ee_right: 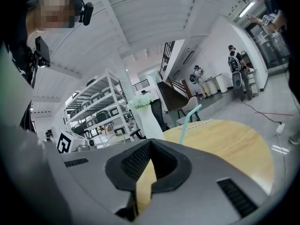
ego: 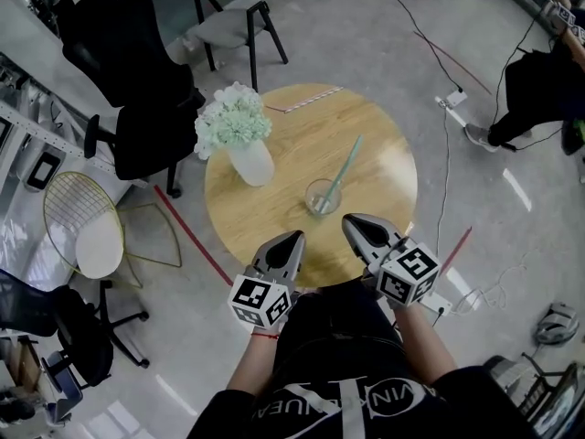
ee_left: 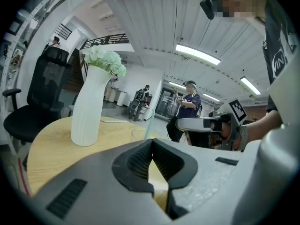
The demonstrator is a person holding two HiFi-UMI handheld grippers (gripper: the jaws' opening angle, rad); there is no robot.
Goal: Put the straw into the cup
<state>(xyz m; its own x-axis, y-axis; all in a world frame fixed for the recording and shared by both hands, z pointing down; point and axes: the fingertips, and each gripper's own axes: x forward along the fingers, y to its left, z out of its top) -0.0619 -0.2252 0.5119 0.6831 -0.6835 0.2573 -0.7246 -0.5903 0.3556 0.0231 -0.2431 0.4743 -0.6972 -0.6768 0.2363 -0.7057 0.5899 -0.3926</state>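
A clear glass cup stands on the round wooden table, near its front. A teal straw stands in the cup and leans toward the far right. My left gripper and right gripper hover side by side over the table's near edge, just short of the cup. Both have their jaws closed together with nothing between them. In the left gripper view the straw rises beyond the left gripper, with the right gripper off to the right. In the right gripper view the straw shows above the right gripper.
A white vase of pale flowers stands at the table's left. A thin wrapper strip lies at the far edge. A black office chair, a grey chair and a wire chair surround the table. Cables run over the floor at right.
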